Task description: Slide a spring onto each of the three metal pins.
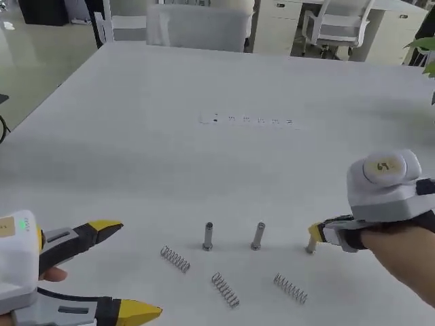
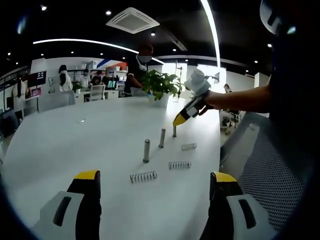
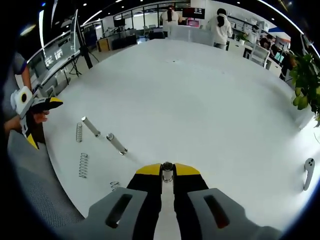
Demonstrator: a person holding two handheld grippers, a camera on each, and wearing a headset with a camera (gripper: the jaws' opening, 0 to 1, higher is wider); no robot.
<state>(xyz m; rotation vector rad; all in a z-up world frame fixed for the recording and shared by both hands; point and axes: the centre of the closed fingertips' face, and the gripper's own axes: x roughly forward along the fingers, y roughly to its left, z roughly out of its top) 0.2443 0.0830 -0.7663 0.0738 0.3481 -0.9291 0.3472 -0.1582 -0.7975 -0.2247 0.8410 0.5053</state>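
Observation:
Two metal pins stand upright on the white table. The third pin stands to their right, and my right gripper is shut on it; its top shows between the closed yellow tips. Three springs lie loose in front of the pins. My left gripper hovers open at the lower left with nothing between its jaws. In the left gripper view, the nearest spring lies just ahead of my left gripper.
A flush socket strip runs across the table's middle. Chairs stand at the far edge. A potted plant sits on the table to the right, and a white controller lies near it. People stand in the background.

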